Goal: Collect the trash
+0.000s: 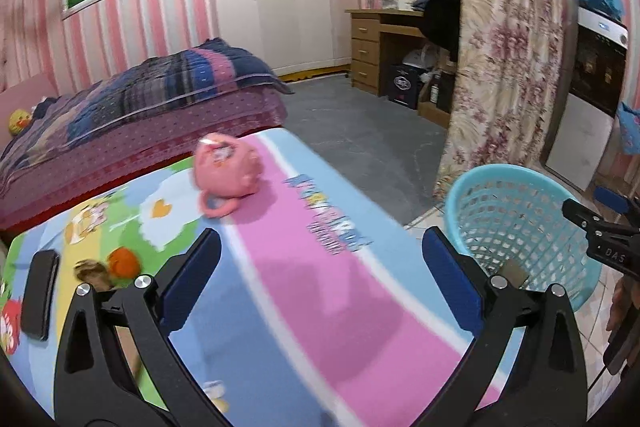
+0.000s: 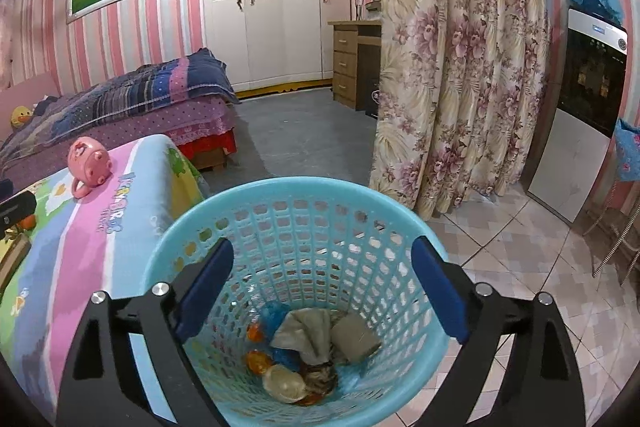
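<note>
My left gripper [image 1: 320, 267] is open over the colourful tablecloth [image 1: 304, 287], with nothing between its blue pads. An orange scrap [image 1: 124, 261] and a brown wrapper [image 1: 90, 273] lie on the cloth to its left. The turquoise mesh basket [image 1: 520, 227] stands on the floor at the table's right end. In the right wrist view my right gripper [image 2: 322, 275] hangs open above the basket [image 2: 280, 189], empty. Inside lie a grey crumpled sheet [image 2: 306, 331], a brown block [image 2: 354, 337], orange scraps [image 2: 258, 359], blue wrappers [image 2: 276, 315] and a beige round piece [image 2: 284, 383].
A pink pig-shaped cup [image 1: 228, 175] and a black phone [image 1: 40, 295] sit on the table. A bed [image 1: 140, 107] lies beyond it, a floral curtain [image 2: 460, 87] hangs right of the basket, and a wooden desk [image 1: 380, 47] and a white appliance [image 2: 580, 107] stand further off.
</note>
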The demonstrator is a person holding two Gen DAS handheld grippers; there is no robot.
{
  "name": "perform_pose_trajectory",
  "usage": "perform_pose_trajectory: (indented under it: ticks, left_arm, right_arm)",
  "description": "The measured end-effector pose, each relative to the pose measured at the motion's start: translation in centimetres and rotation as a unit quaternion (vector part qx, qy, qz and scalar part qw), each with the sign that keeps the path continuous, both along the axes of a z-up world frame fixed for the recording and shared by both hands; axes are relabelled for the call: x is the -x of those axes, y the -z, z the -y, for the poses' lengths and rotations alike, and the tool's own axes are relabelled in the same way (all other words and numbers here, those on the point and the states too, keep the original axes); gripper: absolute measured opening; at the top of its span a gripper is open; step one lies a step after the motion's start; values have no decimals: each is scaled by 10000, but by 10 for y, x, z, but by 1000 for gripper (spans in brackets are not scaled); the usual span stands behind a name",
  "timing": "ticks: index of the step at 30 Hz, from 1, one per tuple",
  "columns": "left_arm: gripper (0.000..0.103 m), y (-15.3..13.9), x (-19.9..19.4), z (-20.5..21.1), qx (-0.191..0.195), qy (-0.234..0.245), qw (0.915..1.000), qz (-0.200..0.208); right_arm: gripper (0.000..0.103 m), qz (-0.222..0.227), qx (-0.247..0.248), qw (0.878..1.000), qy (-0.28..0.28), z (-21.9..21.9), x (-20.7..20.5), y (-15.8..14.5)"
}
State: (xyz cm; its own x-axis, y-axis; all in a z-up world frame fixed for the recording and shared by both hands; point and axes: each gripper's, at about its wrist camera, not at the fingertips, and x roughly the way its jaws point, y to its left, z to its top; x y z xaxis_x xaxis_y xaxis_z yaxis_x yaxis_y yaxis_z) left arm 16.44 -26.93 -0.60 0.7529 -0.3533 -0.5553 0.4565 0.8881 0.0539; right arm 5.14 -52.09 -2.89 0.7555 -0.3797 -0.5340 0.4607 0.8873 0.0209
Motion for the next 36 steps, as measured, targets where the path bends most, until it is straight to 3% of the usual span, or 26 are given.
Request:
perform_pose_trajectory:
  ticks: [4, 11, 15, 21, 27, 32, 33, 35, 36]
  left_arm:
    - [97, -6, -6, -35, 101, -279, 9996, -7]
    - [97, -3, -30, -115, -51, -997, 9950, -42]
    - [97, 6, -54, -166, -196, -1508, 9882, -197]
    - [97, 27, -85, -222, 32, -2086, 9761, -616]
    - [97, 51, -107, -225, -202, -2113, 9735, -857]
    - [97, 67, -121, -218, -120, -2011, 9731, -1119]
    - [95, 70, -125, -216, -161, -2010, 9727, -1148]
    - [72, 74, -128, -214, -173, -1926, 9736, -1210]
    - [66, 76, -130, -215, -96, -1804, 9746, -1322]
  right_arm:
    - [89, 68, -17, 9998, -163, -19, -6, -8]
    - [93, 135, -14, 9978, -652, -71, -34, -16]
    - [93, 135, -19, 9960, -885, -98, -54, -14]
    - [94, 71, -122, 9923, -1230, -134, -90, -5]
    - [94, -170, -265, 9887, -1464, -159, -121, 13]
    - [94, -370, -253, 9868, -1555, -170, -135, 25]
    - [94, -394, -248, 9866, -1565, -171, -137, 26]
    - [94, -435, -208, 9860, -1598, -175, -141, 28]
    - [94, -446, -170, 9857, -1616, -177, -142, 28]
